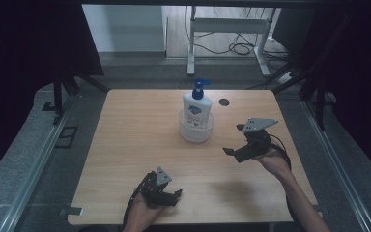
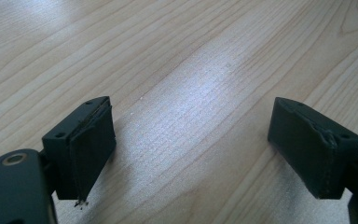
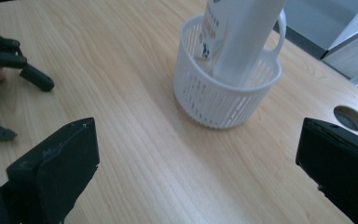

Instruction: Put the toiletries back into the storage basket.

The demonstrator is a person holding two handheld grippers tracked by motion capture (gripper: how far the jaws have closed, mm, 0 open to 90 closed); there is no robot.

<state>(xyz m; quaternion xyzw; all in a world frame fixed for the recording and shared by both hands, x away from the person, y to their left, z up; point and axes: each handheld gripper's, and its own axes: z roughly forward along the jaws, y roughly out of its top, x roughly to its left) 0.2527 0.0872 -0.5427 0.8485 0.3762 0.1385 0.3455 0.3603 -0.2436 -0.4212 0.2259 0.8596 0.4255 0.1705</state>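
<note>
A: Where does the pump bottle (image 1: 197, 102) stand right now?

B: Upright in the white slotted basket (image 1: 196, 130), a little past the middle of the table (image 1: 125, 145), toward twelve o'clock in the high view. Its blue pump head points up, so its long axis is vertical.

A: Which tool is nearer?

B: The right tool (image 1: 233, 153). It hovers at roughly four o'clock from the basket, near it but not touching. The left tool (image 1: 174, 197) sits down at the six o'clock edge, well apart from the basket.

A: And the jaws?

B: Both tools are spread wide with nothing between them. In the left gripper view the left tool (image 2: 191, 149) frames only bare wood. In the right gripper view the right tool (image 3: 196, 172) looks along the table at the basket (image 3: 223, 98), with the bottle (image 3: 242, 32) rising out of it toward one o'clock.

A: So the next reach?

B: I judge it belongs to the right hand: forward and slightly toward the bottle, jaws closing across the upright body above the basket rim.
</note>
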